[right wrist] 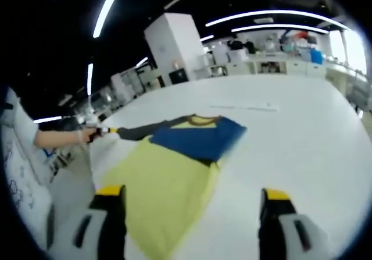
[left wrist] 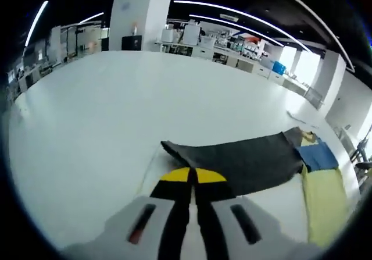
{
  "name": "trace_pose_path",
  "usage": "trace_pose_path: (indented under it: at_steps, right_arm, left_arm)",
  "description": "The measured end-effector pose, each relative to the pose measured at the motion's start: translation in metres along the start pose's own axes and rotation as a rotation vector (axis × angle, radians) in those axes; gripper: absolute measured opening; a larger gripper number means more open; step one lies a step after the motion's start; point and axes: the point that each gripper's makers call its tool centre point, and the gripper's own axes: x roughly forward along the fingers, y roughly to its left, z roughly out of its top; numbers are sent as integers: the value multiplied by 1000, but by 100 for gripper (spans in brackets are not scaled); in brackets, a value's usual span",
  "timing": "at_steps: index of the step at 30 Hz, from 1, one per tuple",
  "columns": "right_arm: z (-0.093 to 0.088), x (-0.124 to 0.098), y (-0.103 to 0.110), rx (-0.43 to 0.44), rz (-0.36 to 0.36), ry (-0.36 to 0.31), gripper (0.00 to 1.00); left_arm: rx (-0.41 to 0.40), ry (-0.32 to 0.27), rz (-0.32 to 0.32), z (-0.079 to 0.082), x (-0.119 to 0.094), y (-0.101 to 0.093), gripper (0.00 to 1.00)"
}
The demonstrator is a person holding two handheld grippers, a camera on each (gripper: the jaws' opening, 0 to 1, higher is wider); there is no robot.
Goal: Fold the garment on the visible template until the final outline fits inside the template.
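Garment sleeve pinched by left hand-held gripper; right hand-held gripper spread wide.

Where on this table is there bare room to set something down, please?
The white table is bare beyond the dark sleeve, toward the far benches. In the right gripper view, it is also bare past the garment's blue part. It is crowded around the left gripper pinching the sleeve.

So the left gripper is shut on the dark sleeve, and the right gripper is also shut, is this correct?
Not quite. The right gripper is open: in the right gripper view its fingers stand wide apart above the yellow garment. The left gripper is indeed shut on the dark sleeve, as the left gripper view shows.
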Motion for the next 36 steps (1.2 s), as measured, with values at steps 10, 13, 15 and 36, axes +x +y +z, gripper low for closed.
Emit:
trace_pose_path:
  at_steps: [10,13,15,36]
  right_arm:
    - [4,6,7,-1,28,-17,95]
    - [5,7,9,3,36,-25,95]
    - [4,8,9,2,42,-23,95]
    - [-5,12,3,52,54,-31,93]
  left_arm:
    - [29,-79,-221,44,3,-96,0]
    - [44,-85,-297,54,8,-134,0]
    - [59,-87,-344,59,15,-150,0]
    - [79,-82,-662,61,36,-353,0]
